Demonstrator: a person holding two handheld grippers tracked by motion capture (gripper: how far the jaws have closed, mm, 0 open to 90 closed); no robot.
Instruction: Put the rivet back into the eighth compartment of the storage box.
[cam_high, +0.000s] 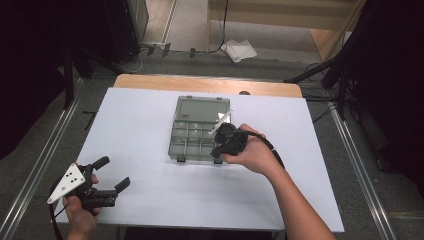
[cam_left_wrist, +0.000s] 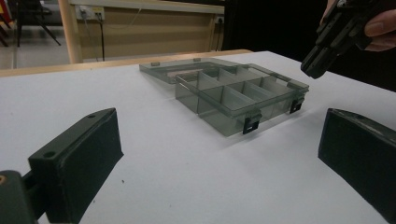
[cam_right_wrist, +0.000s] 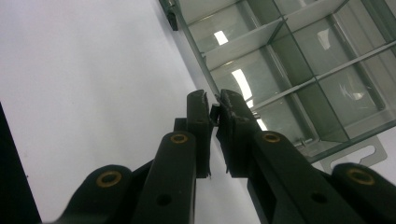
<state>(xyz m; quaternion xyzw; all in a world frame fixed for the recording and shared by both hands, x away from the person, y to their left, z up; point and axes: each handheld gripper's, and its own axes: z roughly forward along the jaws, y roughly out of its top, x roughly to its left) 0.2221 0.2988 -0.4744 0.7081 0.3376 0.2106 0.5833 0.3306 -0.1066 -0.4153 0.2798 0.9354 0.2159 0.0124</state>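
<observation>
1. The clear compartment box (cam_high: 199, 131) already lay open on the white surface (cam_high: 150, 190), lid flat beyond the tray; its compartments looked empty.
2. The right tongs (cam_right_wrist: 213, 108), pinched nearly shut on the tray's front latch, hovered at its near right corner.
3. The left tongs (cam_high: 114, 173) stood wide and empty, well apart from the box.
4. Its long axis ran away from the person.

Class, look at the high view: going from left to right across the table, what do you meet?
left gripper → open compartment box → right gripper, in the person's right hand
</observation>
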